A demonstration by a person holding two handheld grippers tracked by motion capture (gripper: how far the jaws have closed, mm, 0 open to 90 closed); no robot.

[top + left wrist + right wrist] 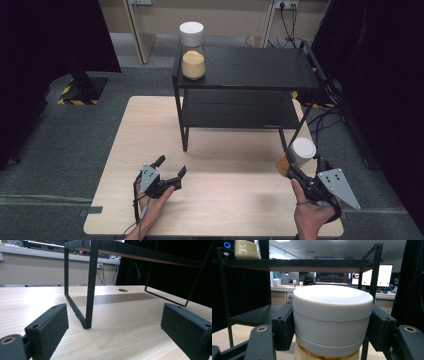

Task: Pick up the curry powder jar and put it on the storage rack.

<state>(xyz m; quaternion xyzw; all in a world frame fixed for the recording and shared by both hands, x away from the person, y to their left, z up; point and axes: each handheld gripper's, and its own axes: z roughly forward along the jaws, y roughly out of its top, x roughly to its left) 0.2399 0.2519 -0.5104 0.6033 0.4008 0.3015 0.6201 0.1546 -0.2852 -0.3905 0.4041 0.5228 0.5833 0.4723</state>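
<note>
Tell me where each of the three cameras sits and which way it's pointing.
High view: above the person's side, looking forward and down at the table, shelf, both hands.
Left gripper view: low over the table, facing the shelf leg; open fingers.
Right gripper view: behind the held jar, facing the shelf.
Shared: the shelf.

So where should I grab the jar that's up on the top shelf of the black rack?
Take the jar by its white lid, jaws either side. It stands upright at the shelf's front left corner, so coming level from the front with the open left hand-held gripper looks easiest.
</note>
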